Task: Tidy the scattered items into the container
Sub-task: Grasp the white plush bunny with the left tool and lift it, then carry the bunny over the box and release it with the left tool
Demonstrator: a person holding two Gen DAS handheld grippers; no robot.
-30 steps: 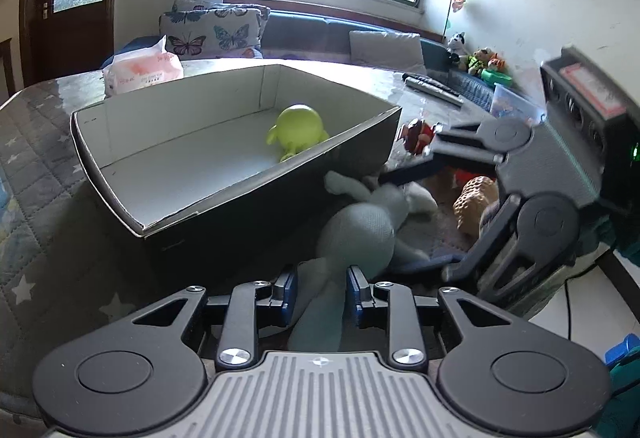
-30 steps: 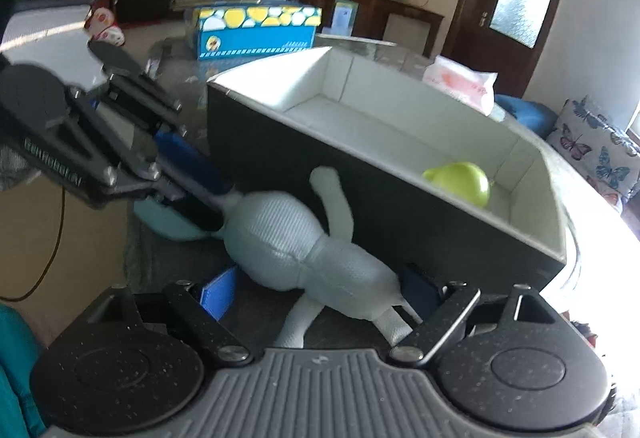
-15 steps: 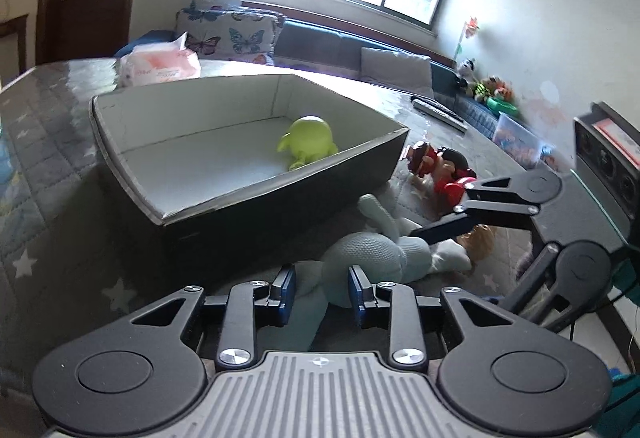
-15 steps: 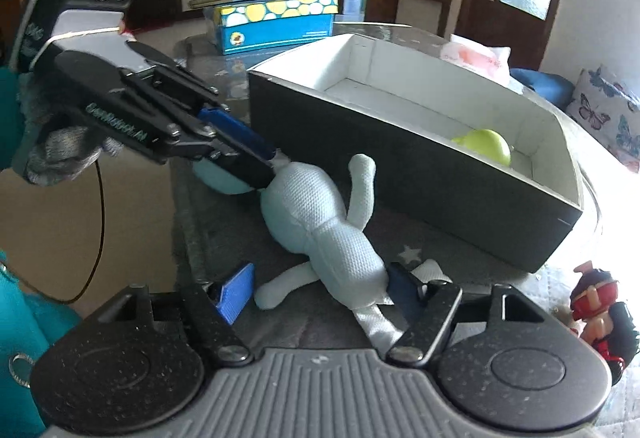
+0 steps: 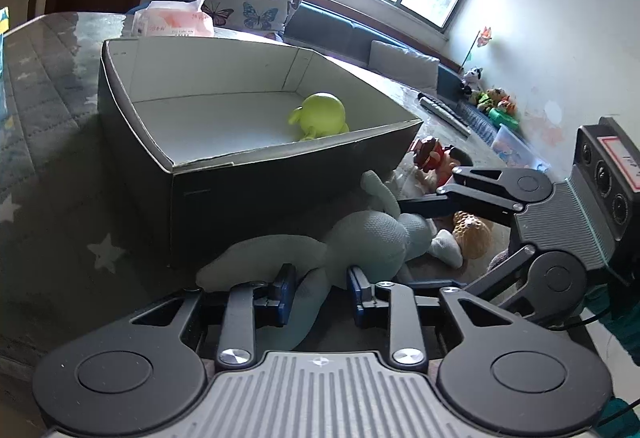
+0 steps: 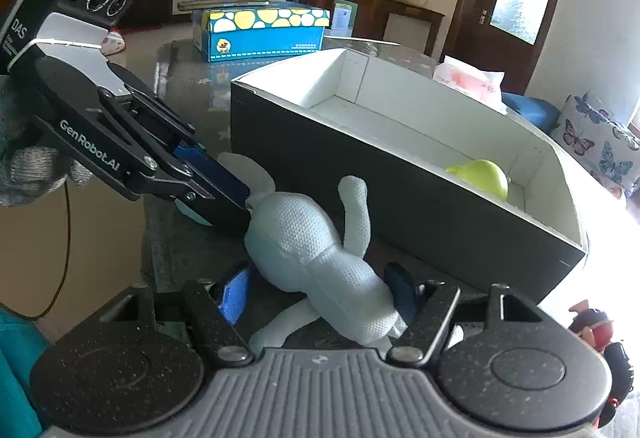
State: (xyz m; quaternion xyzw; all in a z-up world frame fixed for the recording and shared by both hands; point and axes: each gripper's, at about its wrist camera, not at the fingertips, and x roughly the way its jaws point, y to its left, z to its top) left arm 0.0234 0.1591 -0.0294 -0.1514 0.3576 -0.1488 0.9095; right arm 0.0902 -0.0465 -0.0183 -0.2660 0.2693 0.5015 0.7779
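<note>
Beside the box (image 5: 256, 174) on tabletop (image 5: 48, 166) | left tongs (image 5: 320, 288) pinching plush rabbit (image 6: 304, 238) ear | right tongs (image 6: 316, 292) spread around its body | green toy (image 5: 322, 114) inside box

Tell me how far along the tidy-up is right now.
Done: only the green toy lies in the box. In hand: the grey plush, outside the box on the table; the left tool pinches one end, and the right tool straddles its body, not visibly closed. Left: the red-and-black figure and tan toy beside the box.
</note>
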